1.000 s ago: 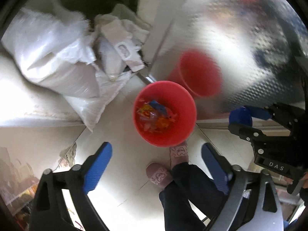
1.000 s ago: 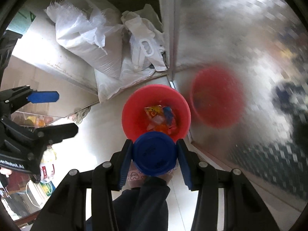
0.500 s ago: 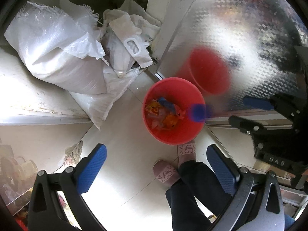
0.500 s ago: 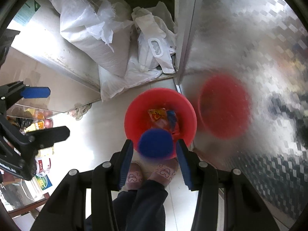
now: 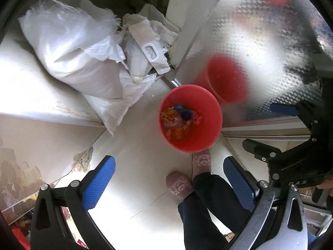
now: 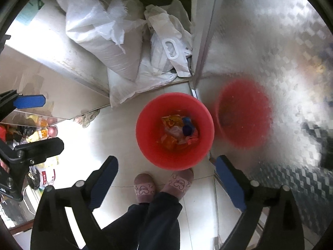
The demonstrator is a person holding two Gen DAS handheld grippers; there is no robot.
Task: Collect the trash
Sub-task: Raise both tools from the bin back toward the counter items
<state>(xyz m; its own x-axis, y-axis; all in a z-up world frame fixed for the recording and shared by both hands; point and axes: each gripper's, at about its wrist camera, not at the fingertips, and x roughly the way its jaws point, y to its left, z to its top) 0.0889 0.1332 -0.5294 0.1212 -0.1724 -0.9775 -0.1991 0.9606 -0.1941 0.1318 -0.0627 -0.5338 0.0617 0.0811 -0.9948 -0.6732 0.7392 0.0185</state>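
Both tongs empty above the red bucket, trash already inside.
Right gripper jaws are opening with nothing between them; left gripper stands spread too. Blue cap lies on the wrappers in the bucket. Risk, as I judge it: slippers touch the bucket, so a step could tip it.

Bucket on floor, wrappers inside, sacks behind, slippers just before it
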